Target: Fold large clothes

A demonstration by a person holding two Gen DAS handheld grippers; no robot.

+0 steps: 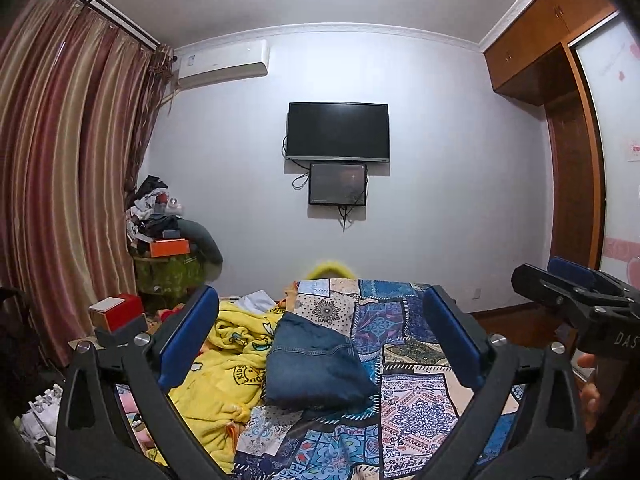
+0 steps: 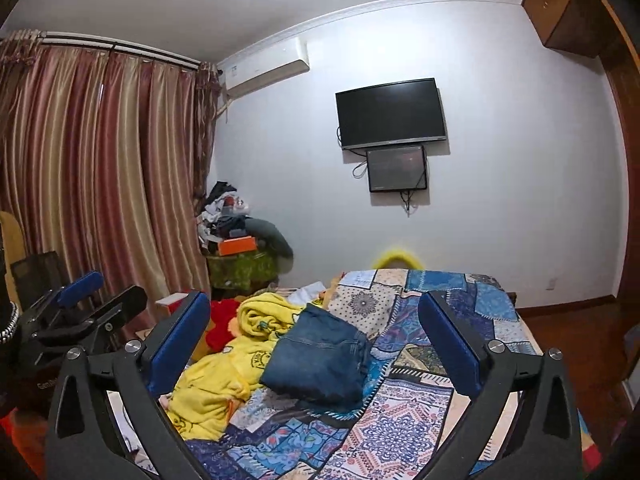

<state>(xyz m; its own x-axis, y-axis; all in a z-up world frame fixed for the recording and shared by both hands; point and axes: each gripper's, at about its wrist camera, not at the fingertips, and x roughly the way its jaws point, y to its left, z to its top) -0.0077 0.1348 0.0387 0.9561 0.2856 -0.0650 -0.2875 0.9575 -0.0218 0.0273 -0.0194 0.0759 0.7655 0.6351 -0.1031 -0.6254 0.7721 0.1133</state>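
Observation:
A folded pair of blue jeans lies on the bed's patchwork cover, a compact stack with its edges roughly even. My left gripper hovers level in front of the jeans, open wide, with nothing between its blue pads. My right gripper is also open wide and holds nothing, drawn back from the jeans. Each gripper shows in the other's view: the right gripper at the right edge with a hand on it, the left gripper at the left edge.
A crumpled yellow fleece garment lies left of the jeans, touching them. A red soft thing sits behind it. Curtains hang to the left, a cluttered stand fills the corner, a television hangs on the far wall, and a wardrobe stands at the right.

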